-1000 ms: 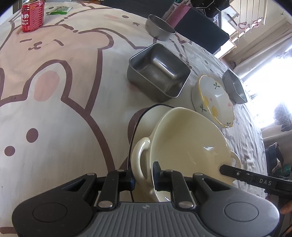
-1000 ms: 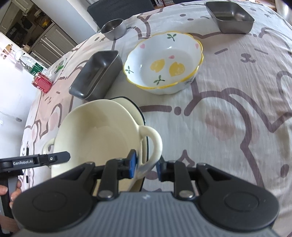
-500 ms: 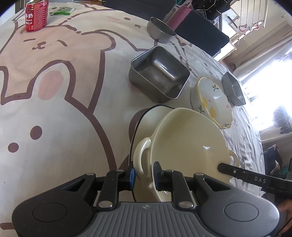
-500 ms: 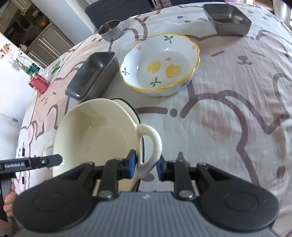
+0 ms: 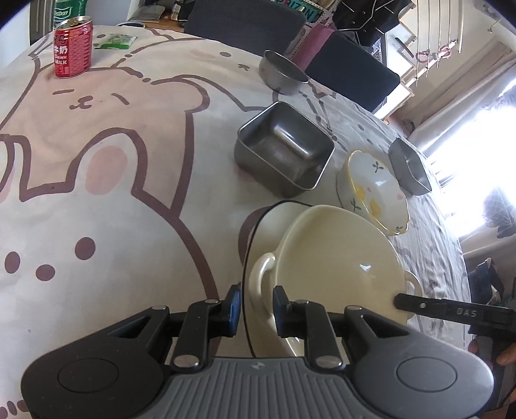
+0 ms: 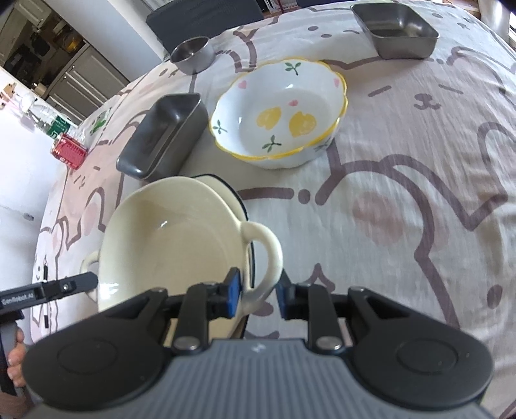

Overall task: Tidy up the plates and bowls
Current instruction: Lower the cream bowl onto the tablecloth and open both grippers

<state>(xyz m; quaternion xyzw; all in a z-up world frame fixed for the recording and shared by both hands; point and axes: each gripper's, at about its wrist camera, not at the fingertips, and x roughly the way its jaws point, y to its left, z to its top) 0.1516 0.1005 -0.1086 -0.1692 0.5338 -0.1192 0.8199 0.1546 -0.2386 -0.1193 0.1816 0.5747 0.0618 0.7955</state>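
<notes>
The cream bowl (image 5: 338, 258) with two loop handles is near the front edge of the worktop (image 5: 113, 199), which a cloth with cartoon animals covers. The bowl sits on a pale plate (image 5: 267, 222) with a thin black rim. This plate shows only behind the bowl and at its left side.

The left gripper (image 5: 257, 306) reaches to the bowl's left handle (image 5: 261, 277). Its fingers have just been opening a little, and the handle is between them. A small gap shows between the handle and the outer blue pad, so the grip is loose, not pressing. The plate's black rim also passes through this gap.

The right gripper (image 6: 258, 293) is at the bowl's opposite handle (image 6: 264, 254), and the loop is between its fingers. The fingers are only narrowly apart. The pads seem very close to the handle on both sides, but I cannot tell if they really press it.

Behind the bowl stands a square steel tin (image 5: 283, 151). Behind the bowl and to its right is a white bowl (image 6: 280, 119) with yellow fruit and a wavy yellow rim. Further beyond that is a shallow steel tray (image 6: 396, 29). A small round steel bowl (image 5: 282, 75) stands far behind the cream bowl, near the back edge. A red milk can (image 5: 72, 48) is far to its left, at the corner.
</notes>
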